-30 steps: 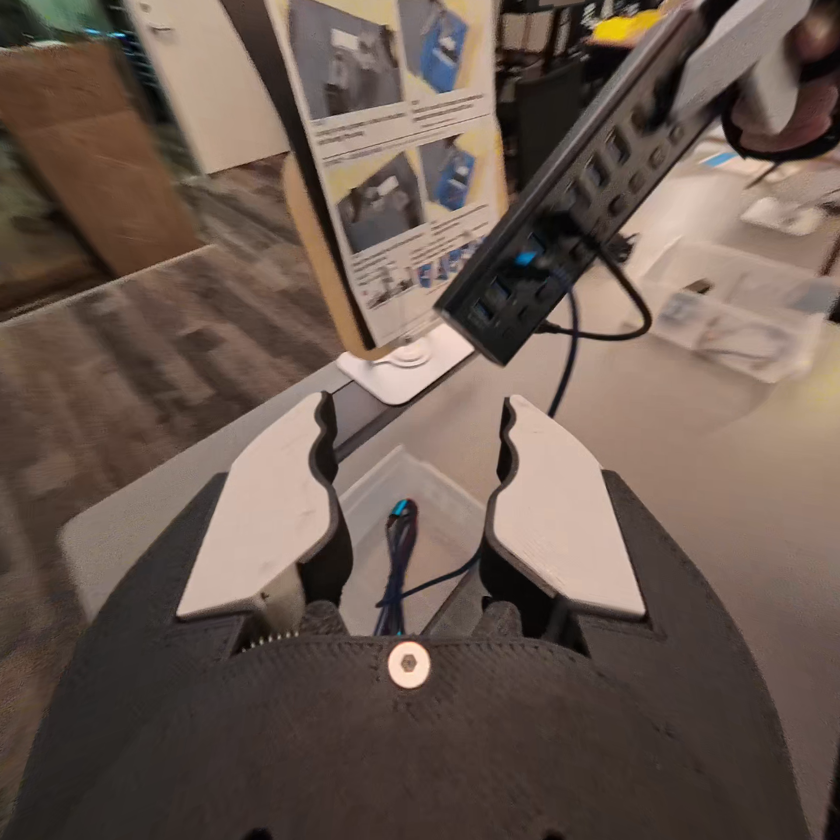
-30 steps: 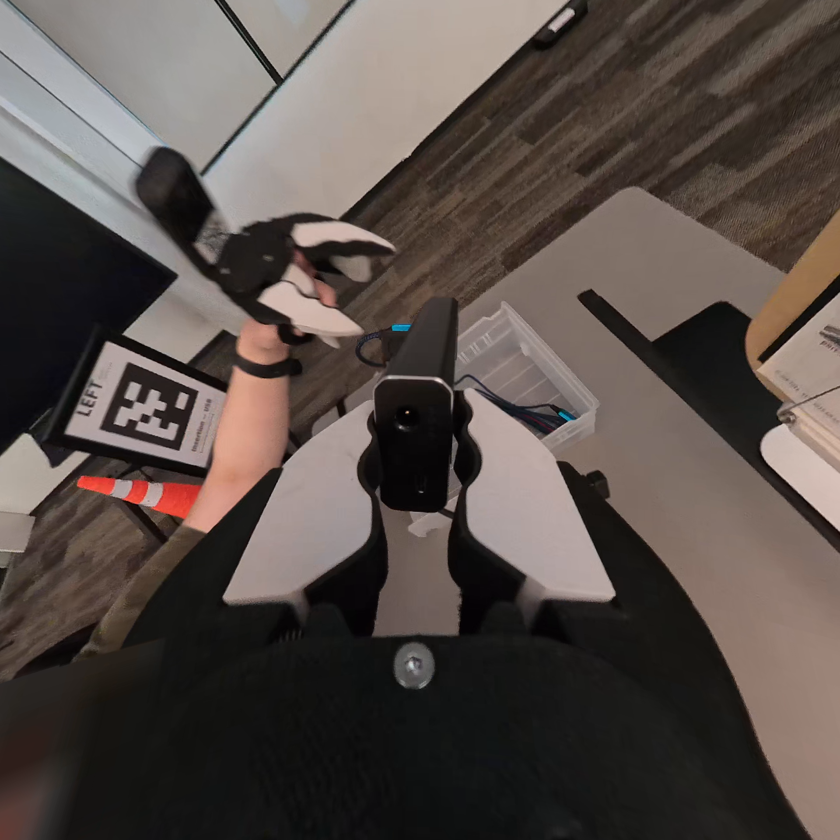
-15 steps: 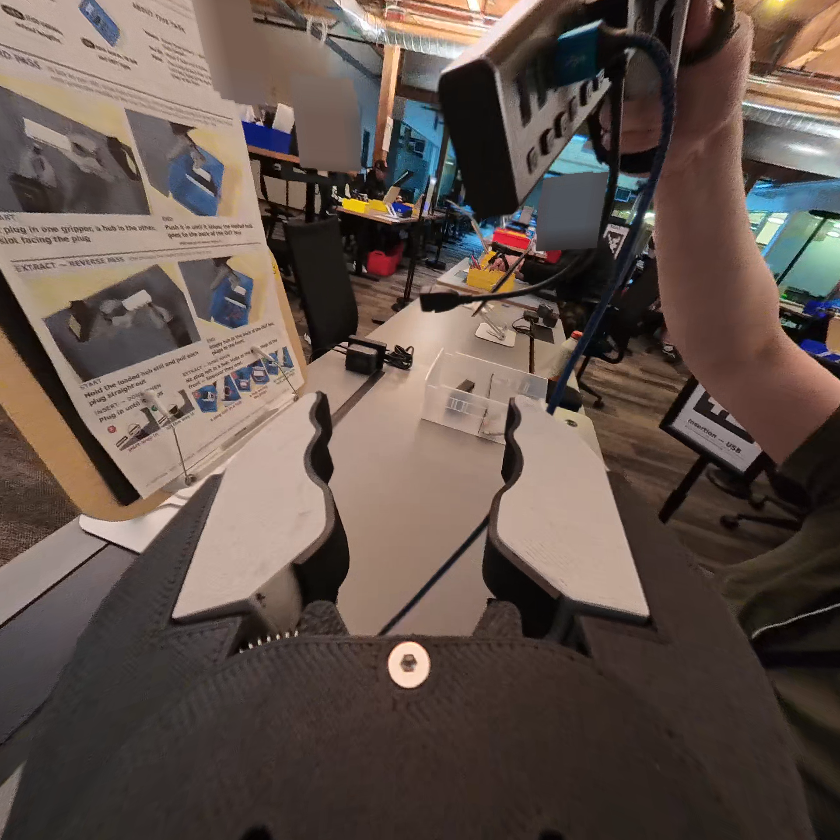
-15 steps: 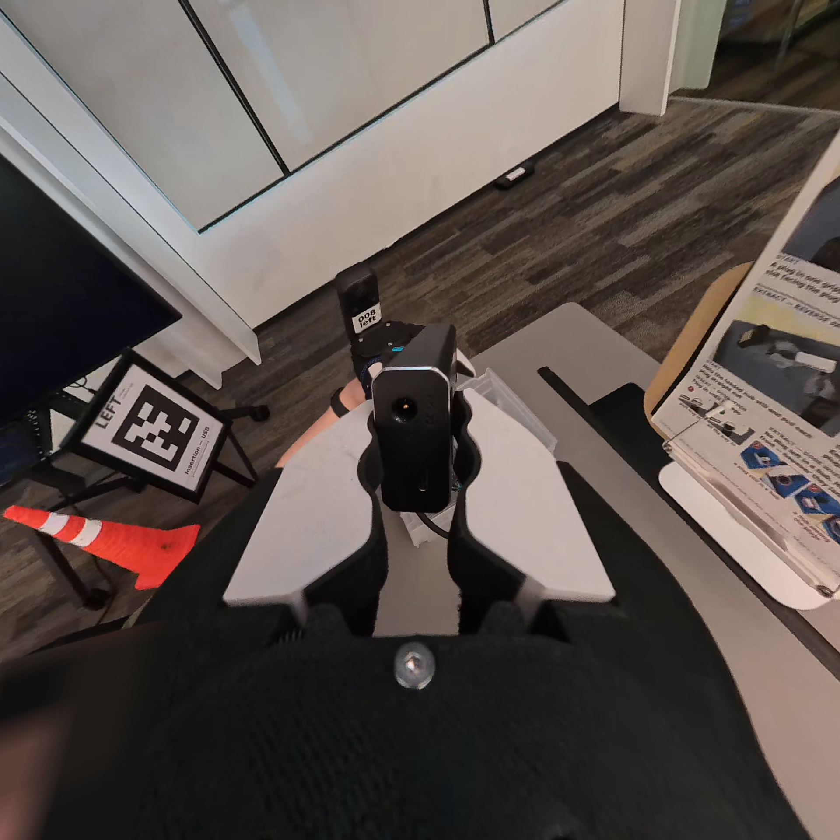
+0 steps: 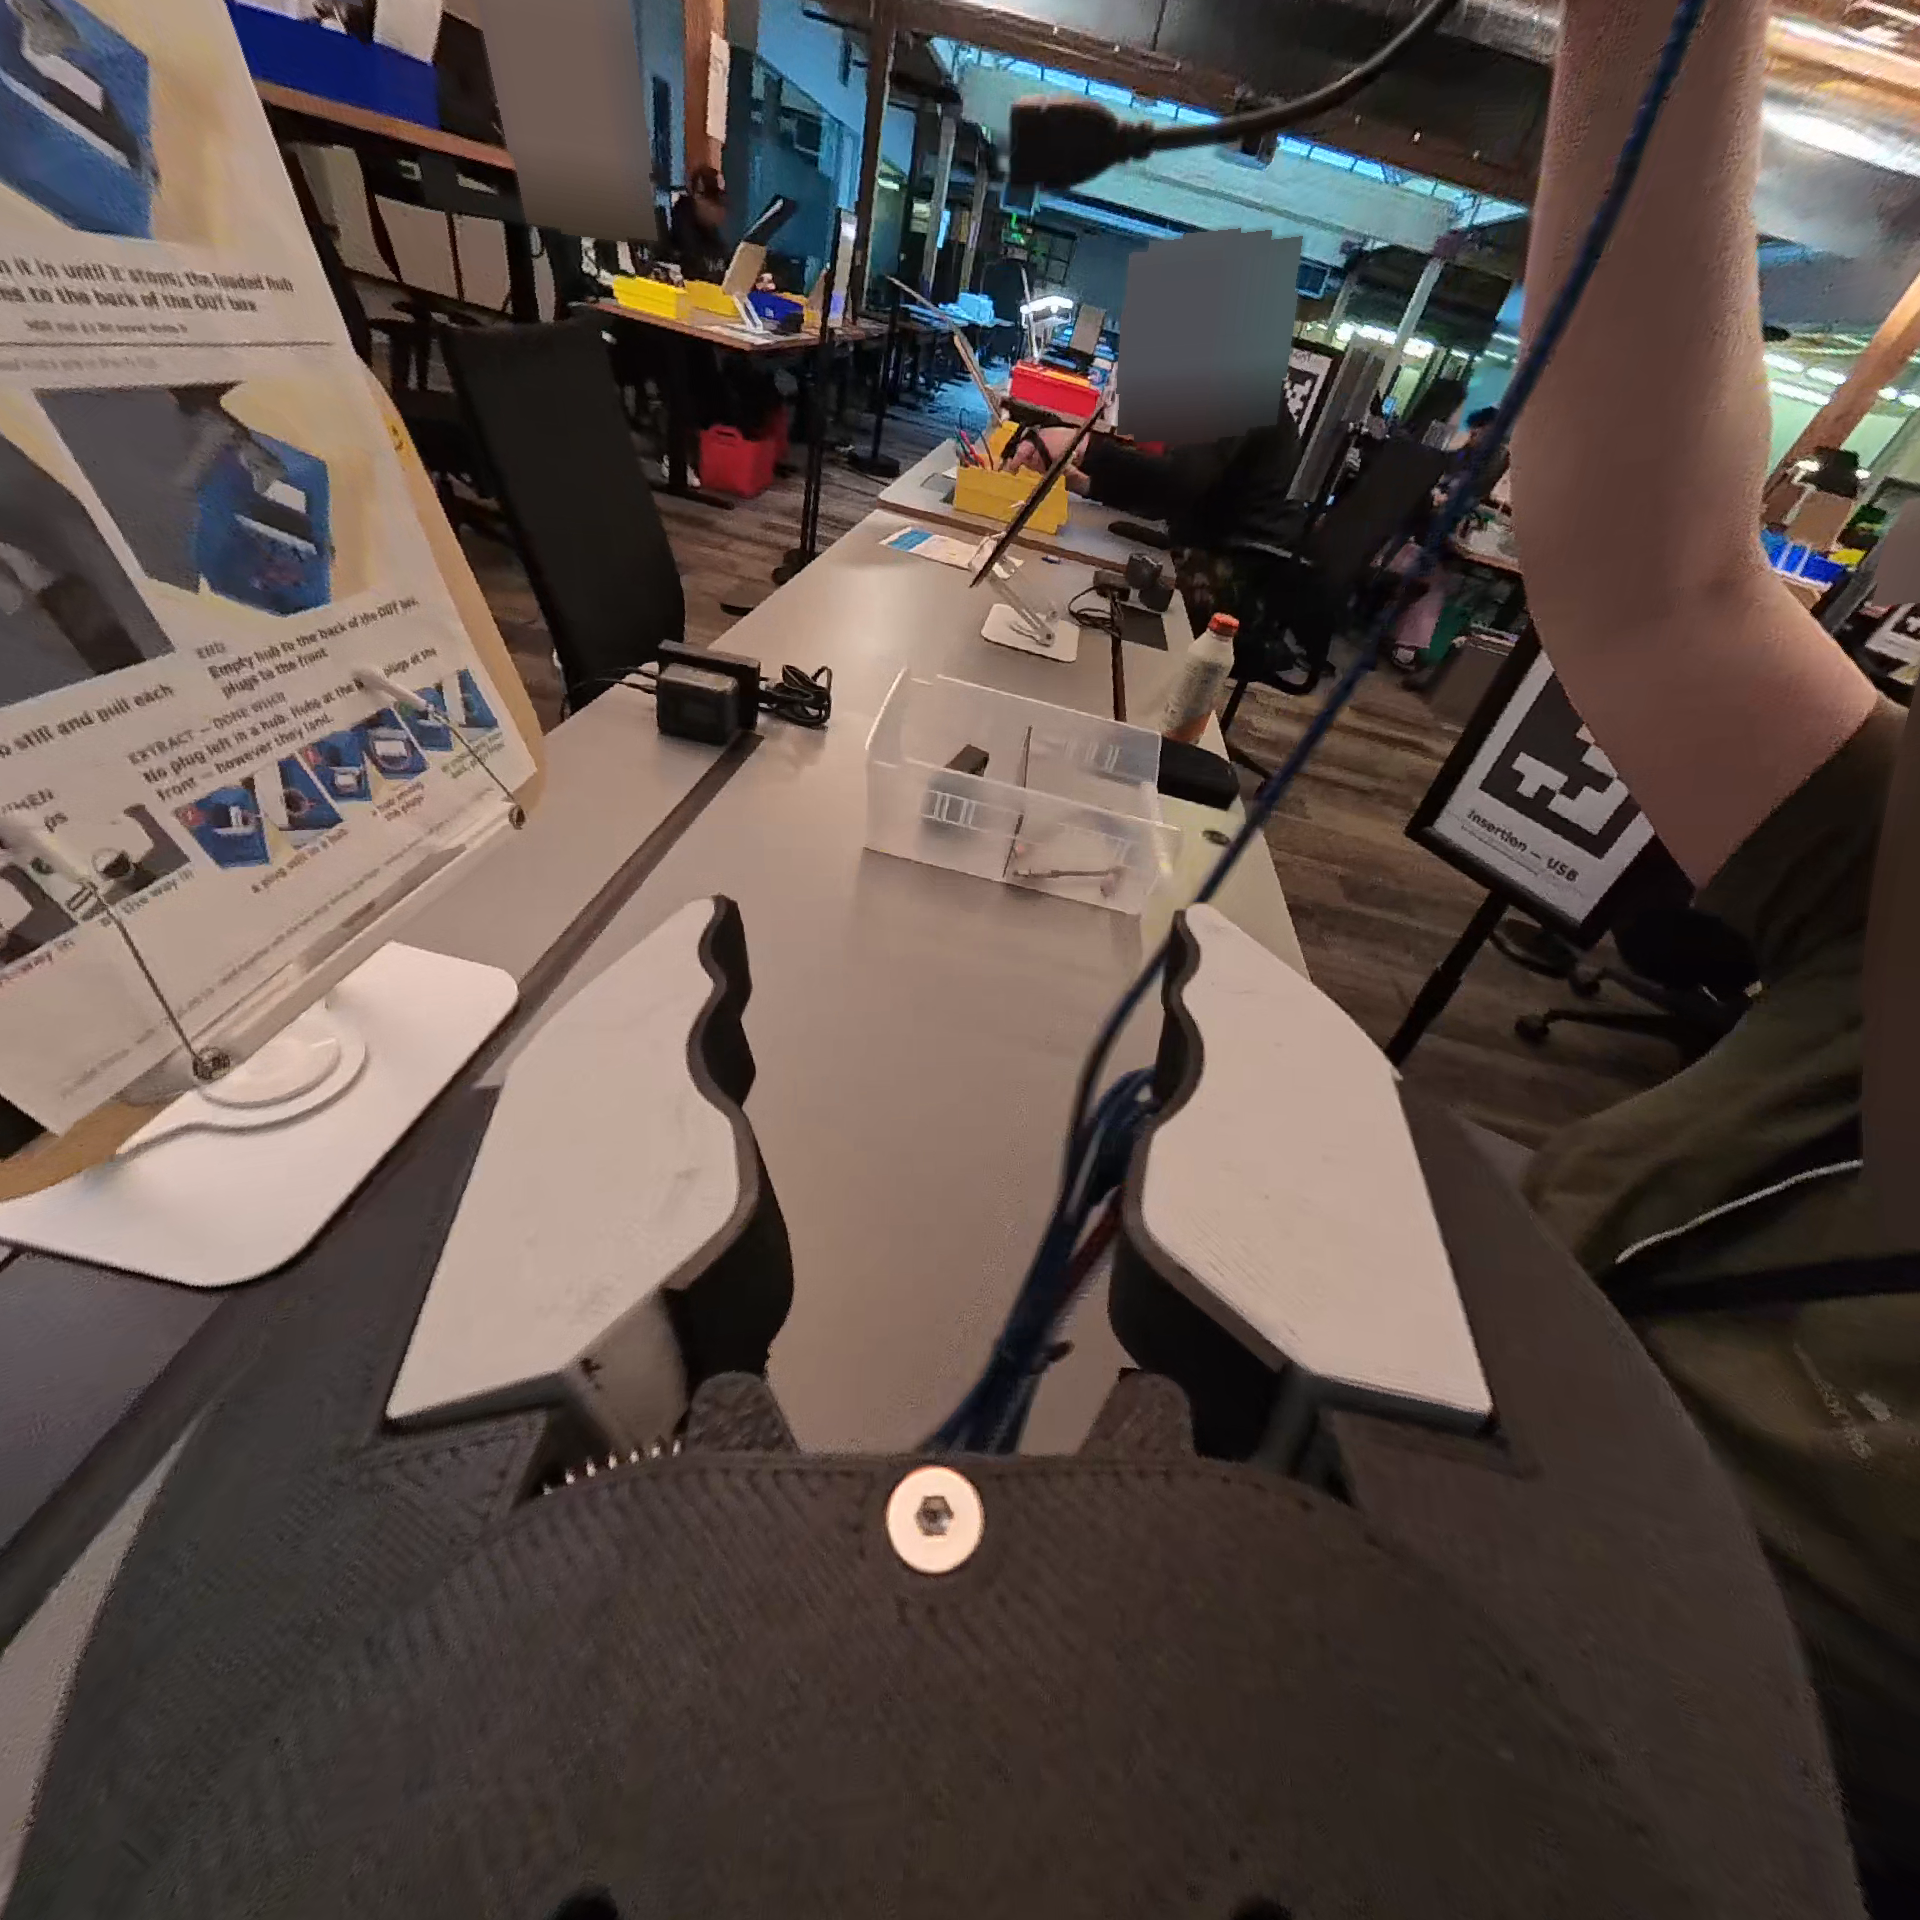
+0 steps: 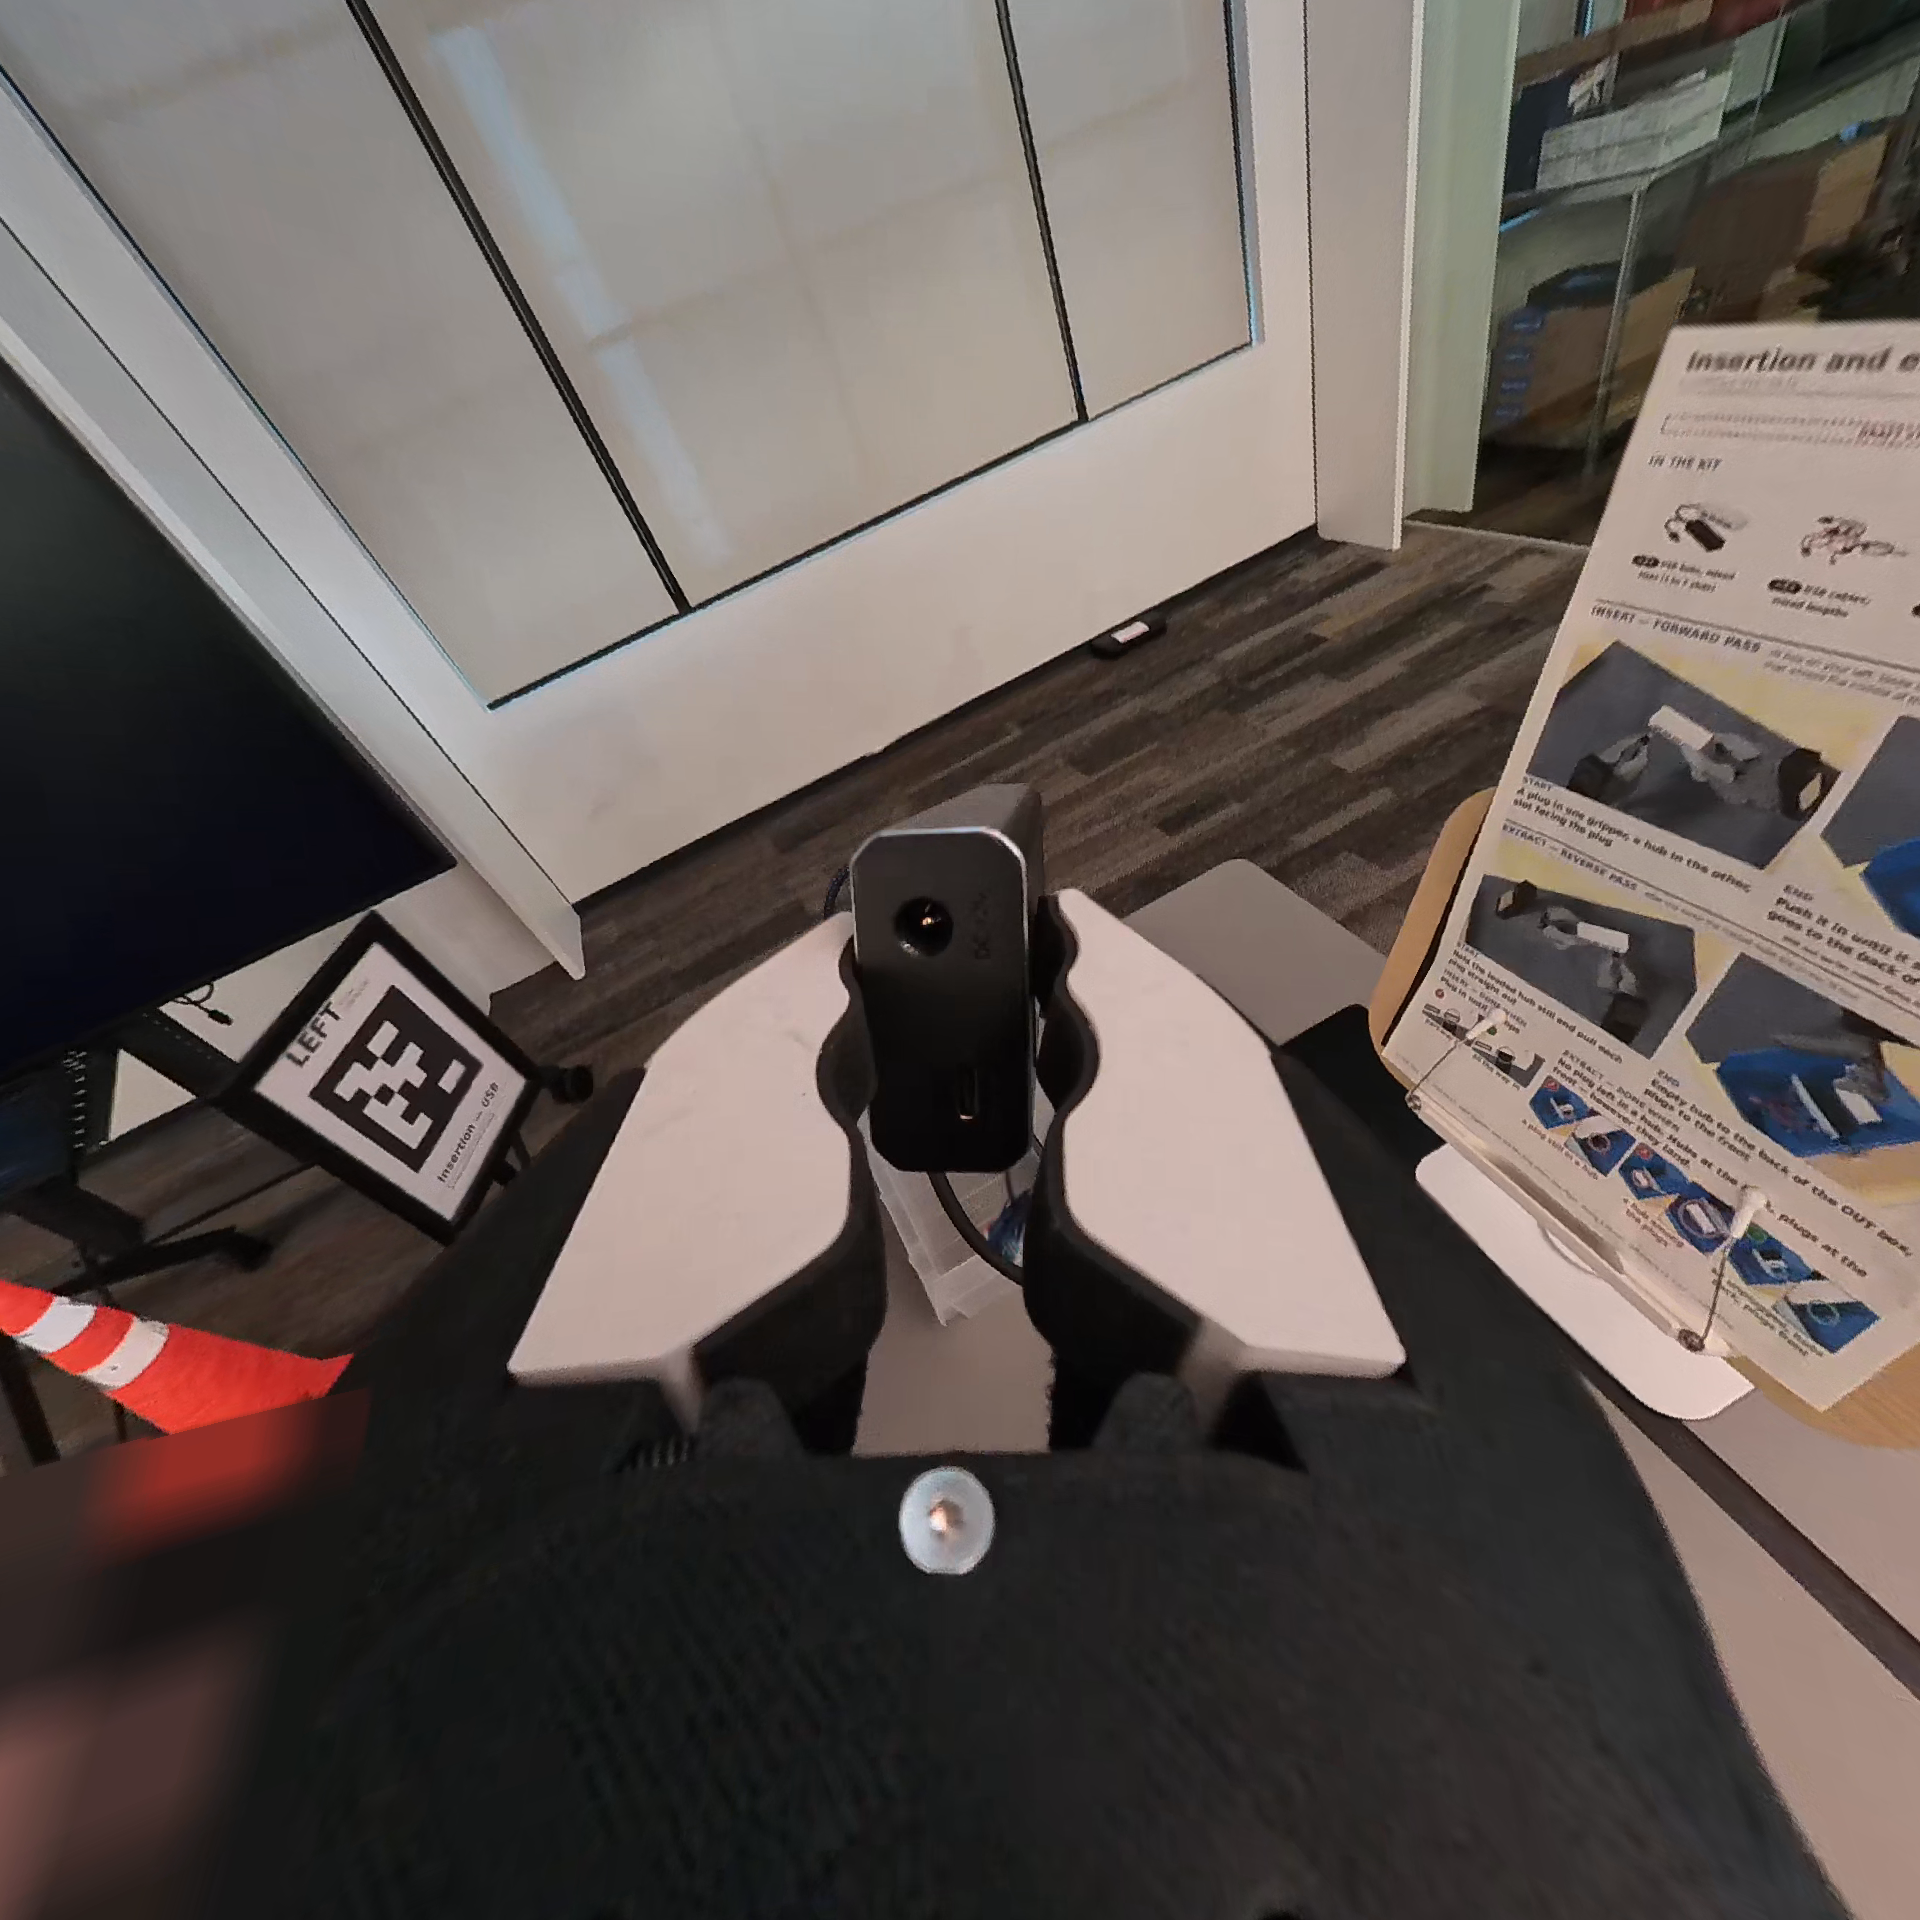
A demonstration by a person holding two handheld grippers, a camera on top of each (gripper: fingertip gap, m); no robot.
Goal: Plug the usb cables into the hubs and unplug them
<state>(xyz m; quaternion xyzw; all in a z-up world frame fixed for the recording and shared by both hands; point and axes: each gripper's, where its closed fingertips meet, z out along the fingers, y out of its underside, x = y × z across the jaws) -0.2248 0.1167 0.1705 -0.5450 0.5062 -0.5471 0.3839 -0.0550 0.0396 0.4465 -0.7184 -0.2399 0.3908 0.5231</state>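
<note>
One clear bin (image 5: 1013,800) holding small cables, left gripper (image 5: 951,1029) fingers spread, right gripper (image 6: 951,1023) fingers pinching hub (image 6: 940,987).

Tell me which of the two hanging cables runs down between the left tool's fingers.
The blue cable: it drops between the open left tool fingers. The black cable only dangles overhead, its plug end free.

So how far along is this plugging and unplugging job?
Midway, by the look of it. Done: the right hand-held gripper is clamped on the dark hub. In hand: a blue cable hangs from above past the open, empty left hand-held gripper; whether it is plugged into the hub cannot be seen. Left: gripping the plug, and the loose pieces in the clear bin on the table.
</note>
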